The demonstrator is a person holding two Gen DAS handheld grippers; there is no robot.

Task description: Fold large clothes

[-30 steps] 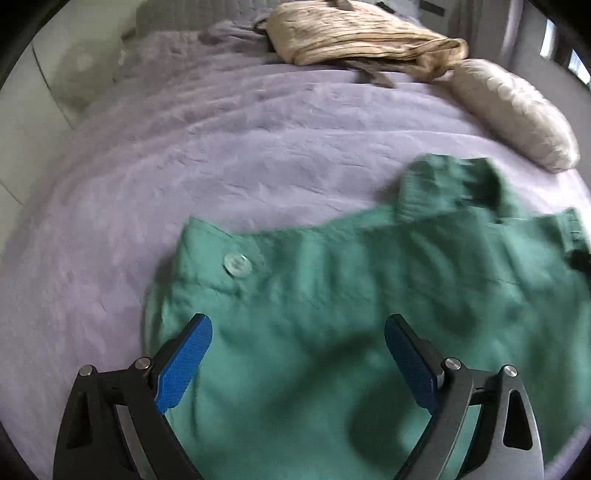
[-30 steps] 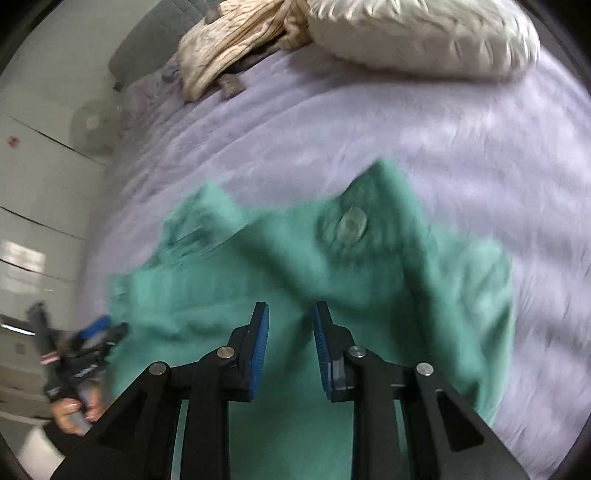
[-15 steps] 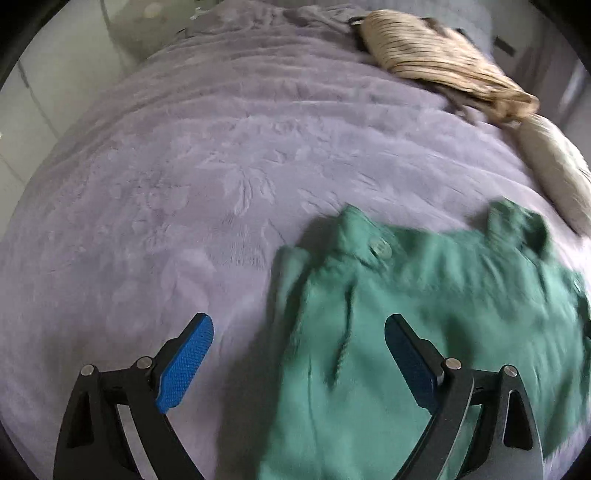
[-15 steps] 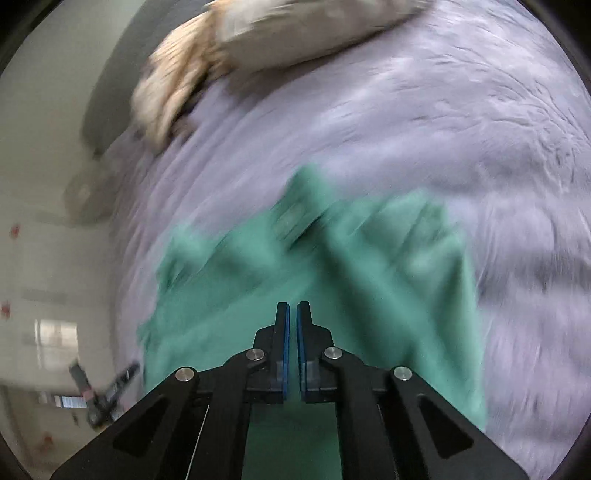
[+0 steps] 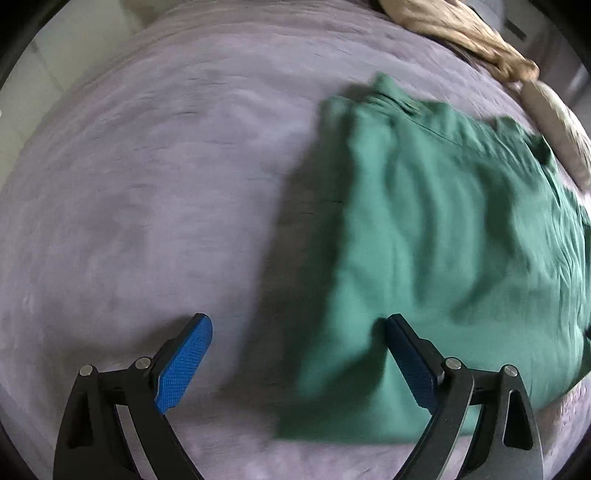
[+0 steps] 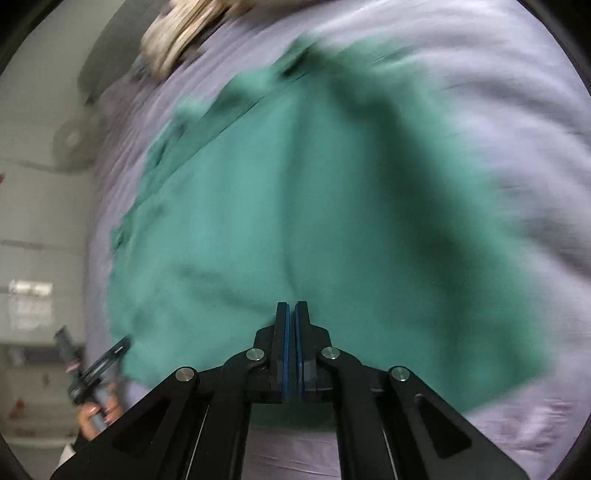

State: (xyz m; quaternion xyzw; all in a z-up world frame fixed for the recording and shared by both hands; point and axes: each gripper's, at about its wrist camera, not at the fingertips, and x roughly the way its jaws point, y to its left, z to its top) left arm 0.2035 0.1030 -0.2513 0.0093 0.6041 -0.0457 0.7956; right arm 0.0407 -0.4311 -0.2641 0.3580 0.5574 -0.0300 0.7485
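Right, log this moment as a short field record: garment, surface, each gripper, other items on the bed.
garment: green garment, lying on the bed, partly folded, edges blurred
surface: lilac bedspread
left gripper: open, nothing between the pads; one finger over bare bedspread, the other over the garment's near corner
right gripper: shut; whether it pinches the green cloth right under its tips cannot be told
other items: beige knitted cloth and a pale pillow at the far end of the bed
image quality: both views motion-blurred
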